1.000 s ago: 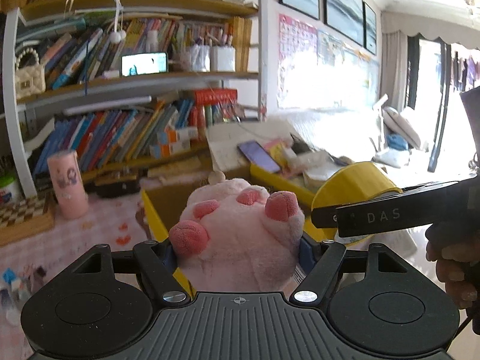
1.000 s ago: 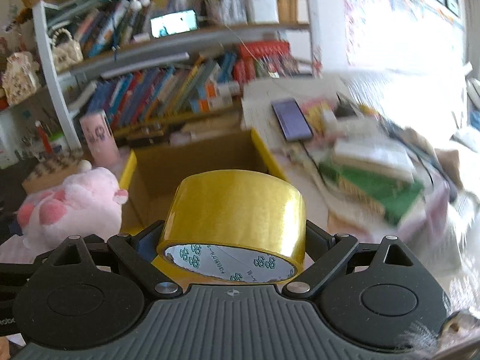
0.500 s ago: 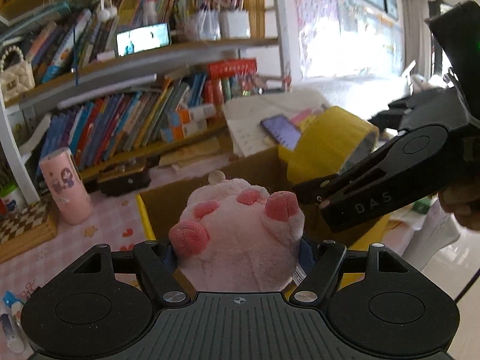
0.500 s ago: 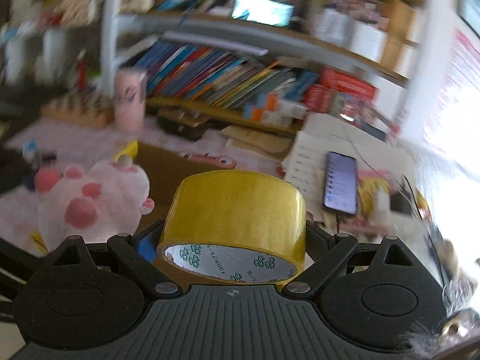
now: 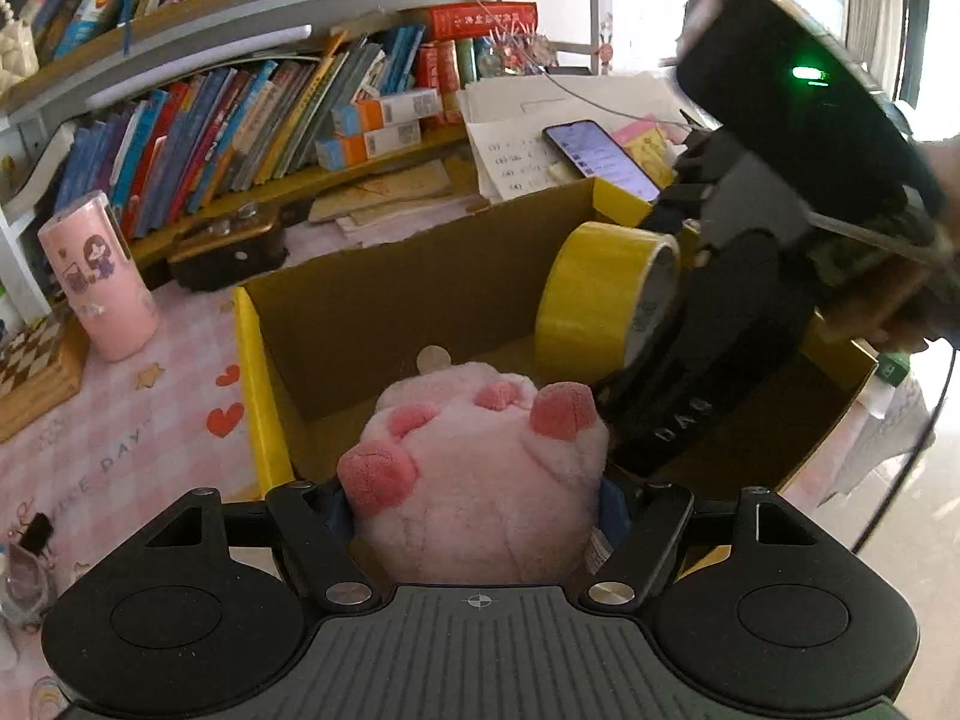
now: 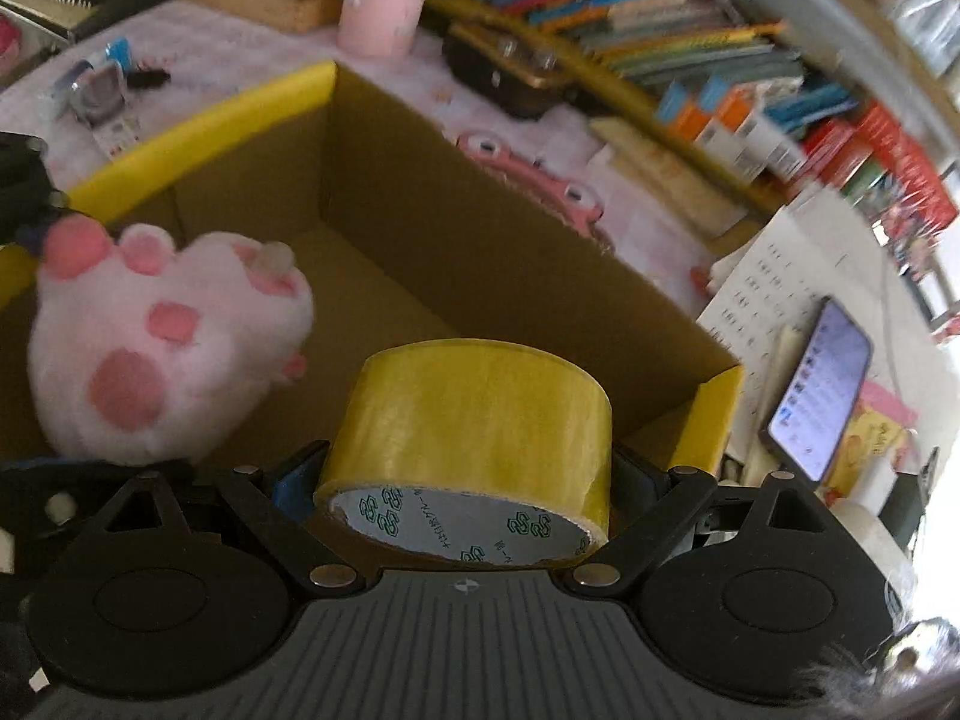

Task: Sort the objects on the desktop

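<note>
Nearest in the left wrist view, the left gripper point(image 5: 474, 516) is clamped on a soft pink plush paw toy with darker pink pads point(image 5: 474, 468), held at the near rim of an open brown cardboard box with yellow-edged walls point(image 5: 255, 372). In the right wrist view, the right gripper point(image 6: 474, 474) grips a wide roll of yellow packing tape with a white printed core point(image 6: 474, 420) over the box's point(image 6: 420, 240) interior, with the plush toy point(image 6: 162, 348) to its left. Beyond the box's far wall a pink cylindrical tumbler with a cartoon print point(image 5: 96, 282) stands on the pink patterned desk mat point(image 5: 120, 438) at the left, and a lit black smartphone point(image 5: 600, 150) lies on white papers at the right. Farthest back, a row of colourful leaning books point(image 5: 240, 126) fills the wooden shelf.
</note>
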A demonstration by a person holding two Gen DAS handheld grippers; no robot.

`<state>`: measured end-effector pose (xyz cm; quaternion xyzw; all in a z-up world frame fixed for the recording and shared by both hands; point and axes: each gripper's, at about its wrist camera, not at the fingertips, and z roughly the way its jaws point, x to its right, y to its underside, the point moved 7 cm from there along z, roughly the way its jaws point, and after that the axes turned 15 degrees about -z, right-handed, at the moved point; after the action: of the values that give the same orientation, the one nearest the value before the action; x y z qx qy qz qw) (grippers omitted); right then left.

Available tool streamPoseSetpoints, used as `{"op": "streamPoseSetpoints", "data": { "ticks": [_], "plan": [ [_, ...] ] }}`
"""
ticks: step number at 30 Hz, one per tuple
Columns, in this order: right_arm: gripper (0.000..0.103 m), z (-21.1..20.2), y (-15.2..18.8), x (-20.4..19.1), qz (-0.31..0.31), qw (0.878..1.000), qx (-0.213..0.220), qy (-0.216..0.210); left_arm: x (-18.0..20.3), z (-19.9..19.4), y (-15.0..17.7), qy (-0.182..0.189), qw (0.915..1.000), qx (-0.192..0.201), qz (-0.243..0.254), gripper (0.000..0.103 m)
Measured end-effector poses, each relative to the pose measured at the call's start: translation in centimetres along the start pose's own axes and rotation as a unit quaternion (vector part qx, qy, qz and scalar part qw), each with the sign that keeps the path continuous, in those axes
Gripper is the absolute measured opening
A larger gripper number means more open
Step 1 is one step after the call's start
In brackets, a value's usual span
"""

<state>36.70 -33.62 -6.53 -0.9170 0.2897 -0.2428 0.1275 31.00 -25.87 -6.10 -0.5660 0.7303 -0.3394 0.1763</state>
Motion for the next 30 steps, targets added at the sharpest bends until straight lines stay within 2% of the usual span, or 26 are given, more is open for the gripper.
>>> {"op": "streamPoseSetpoints", "data": {
  "ticks": [7,12,15,22,30],
  "plan": [
    [0.093,2.2,0.0,0.7,-0.017,0.999,-0.036,-0.026,0.2,0.3,0.0,-0.001,1.0,-0.008,-0.005,0.079],
    [0.094,2.9,0.1,0.0,-0.043,0.998,-0.048,-0.021,0.5,0.0,-0.2,-0.02,0.9997,0.01,0.005,0.094],
    [0.096,2.4,0.1,0.3,-0.038,0.999,-0.034,-0.002,0.5,-0.6,-0.3,-0.027,0.9993,0.025,0.008,0.094],
    [0.097,-0.4,-0.6,2.4,0.008,0.999,0.028,0.03,0.3,-3.6,-1.0,-0.022,0.9968,0.074,-0.023,0.094],
    [0.098,-4.9,-0.9,3.9,0.089,0.989,0.101,0.065,-0.4,-7.5,-1.5,-0.036,0.9885,0.14,-0.046,0.098]
  ]
}}
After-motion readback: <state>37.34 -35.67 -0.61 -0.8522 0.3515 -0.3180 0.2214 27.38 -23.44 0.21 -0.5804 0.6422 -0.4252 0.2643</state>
